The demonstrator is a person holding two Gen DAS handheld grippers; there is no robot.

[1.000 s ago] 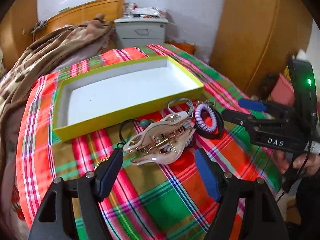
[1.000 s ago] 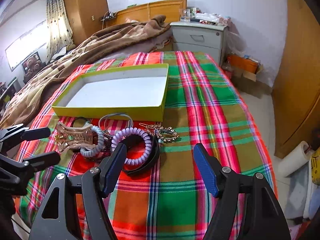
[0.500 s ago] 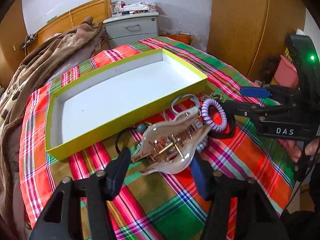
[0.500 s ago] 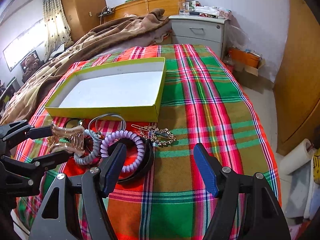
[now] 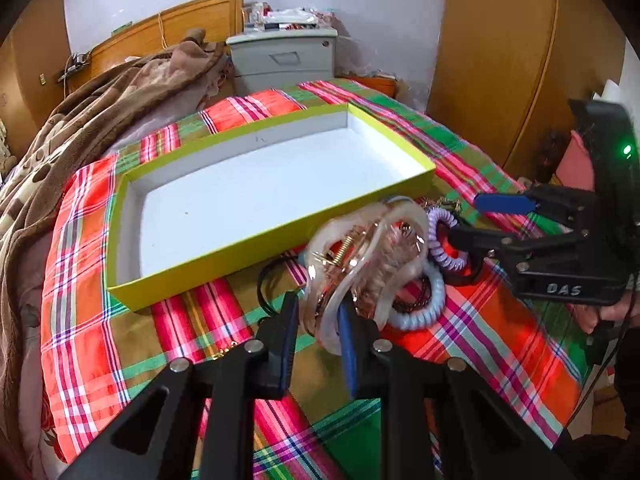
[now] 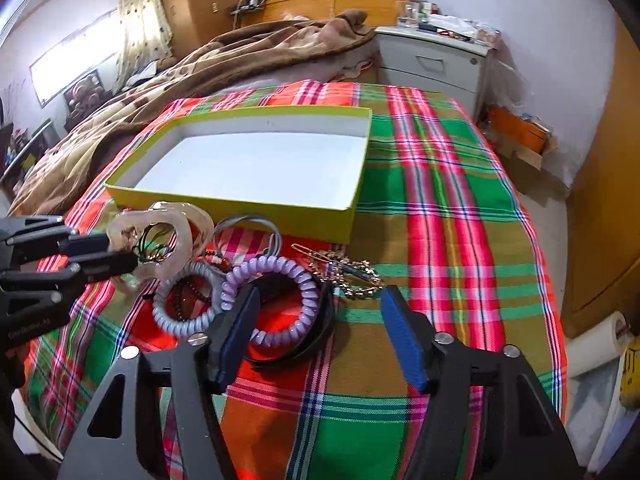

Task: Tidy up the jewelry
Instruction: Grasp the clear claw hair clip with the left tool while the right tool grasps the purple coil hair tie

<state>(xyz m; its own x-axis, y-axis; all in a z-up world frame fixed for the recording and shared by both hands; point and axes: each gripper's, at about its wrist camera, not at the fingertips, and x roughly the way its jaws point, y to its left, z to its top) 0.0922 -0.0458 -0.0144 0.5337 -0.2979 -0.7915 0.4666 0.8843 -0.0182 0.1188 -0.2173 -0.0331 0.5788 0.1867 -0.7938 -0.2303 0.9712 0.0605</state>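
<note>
My left gripper [image 5: 318, 322] is shut on a large translucent pink hair claw [image 5: 360, 256] and holds it tilted above the plaid cloth, just in front of the yellow-green box [image 5: 224, 264]. The claw also shows in the right wrist view [image 6: 160, 240], in the left gripper [image 6: 120, 256]. The box [image 6: 352, 200] has a white inside with nothing in it. My right gripper [image 6: 320, 336] is open, over a purple spiral hair tie [image 6: 272, 296] and a black band [image 6: 316, 340]. A pale blue spiral tie [image 6: 180, 316] and a gold clip [image 6: 344, 272] lie nearby.
The plaid cloth [image 6: 440, 208] covers a bed. A brown blanket [image 6: 200, 64] is heaped behind the box. A grey nightstand [image 6: 432, 60] stands at the back. A wooden wardrobe [image 5: 520, 60] is to the right. A paper roll [image 6: 596, 344] lies on the floor.
My left gripper has closed on the hair claw and lifted it off the cloth, tilting it. The right gripper has edged forward over the purple tie and stays open.
</note>
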